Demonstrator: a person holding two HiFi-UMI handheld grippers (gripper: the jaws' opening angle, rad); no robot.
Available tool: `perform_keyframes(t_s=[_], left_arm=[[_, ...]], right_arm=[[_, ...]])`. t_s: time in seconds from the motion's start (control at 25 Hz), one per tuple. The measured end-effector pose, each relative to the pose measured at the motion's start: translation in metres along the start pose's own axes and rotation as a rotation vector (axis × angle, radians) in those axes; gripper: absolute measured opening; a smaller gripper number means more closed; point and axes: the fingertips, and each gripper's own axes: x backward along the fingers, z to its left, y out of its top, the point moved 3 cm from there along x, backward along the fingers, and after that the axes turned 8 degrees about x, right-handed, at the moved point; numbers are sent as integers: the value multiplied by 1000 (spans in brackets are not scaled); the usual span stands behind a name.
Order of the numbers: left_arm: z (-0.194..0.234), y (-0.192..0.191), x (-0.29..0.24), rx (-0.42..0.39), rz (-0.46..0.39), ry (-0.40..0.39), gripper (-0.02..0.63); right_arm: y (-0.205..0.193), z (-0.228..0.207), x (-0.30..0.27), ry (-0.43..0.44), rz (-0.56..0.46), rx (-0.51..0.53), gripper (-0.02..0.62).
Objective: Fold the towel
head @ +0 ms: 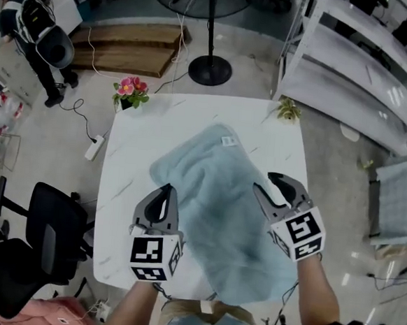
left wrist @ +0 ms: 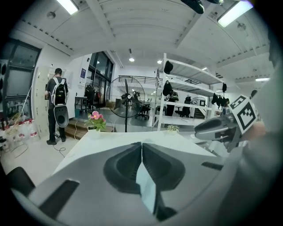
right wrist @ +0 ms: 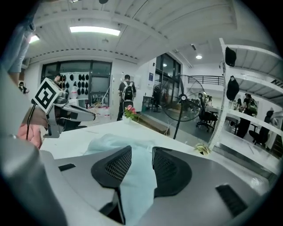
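Note:
A pale blue towel (head: 222, 195) lies spread diagonally on the white table (head: 130, 159), and its near end hangs over the front edge. My left gripper (head: 165, 189) hovers over the towel's left edge, jaws shut tip to tip (left wrist: 141, 145). Only a sliver of towel (left wrist: 146, 185) shows in the slit behind the tips. Over the towel's right edge is my right gripper (head: 272, 183), its jaws (right wrist: 141, 152) apart. The towel (right wrist: 110, 145) shows through the gap between them and lies on the table below, clear of the pads. Each gripper shows in the other's view: right gripper (left wrist: 212, 128), left gripper (right wrist: 84, 115).
A pot of pink flowers (head: 130, 93) stands at the table's far left corner, a small green plant (head: 288, 109) at the far right. Beyond the table are a fan stand (head: 209, 69), white shelving (head: 358, 72) at right, a black chair (head: 51, 230) at left and a person (head: 31, 32).

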Motion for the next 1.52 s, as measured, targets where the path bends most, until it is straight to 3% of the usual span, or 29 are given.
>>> perform_keyframes(t_s=[0.24,0.4,0.56,0.72,0.96,1.28,1.52], left_arm=[[65,-28,-63,-51,144,8,9],[96,-42,-89,-70,188,11,9],[102,-63,-106,-89,273,-44,9],[106,-73,-119,-96,354,-80,9],[105,-77,-125,-109,478,-149,9],[142,-59,-157,-234,471,-78,9],[169,-44,-180,-250,469,-65,9]], right_arm=[[19,-14,-101,29,23,71,115],[17,-31,-150,24,65,82,28],[6,-43,-196,44,99,111,15],[-13,-41,-234,121,178,142,15],[-28,-43,-261,183,227,148,15],[-16,-58,-292,165,229,165,14],[-4,-68,-322,163,245,184,14]])
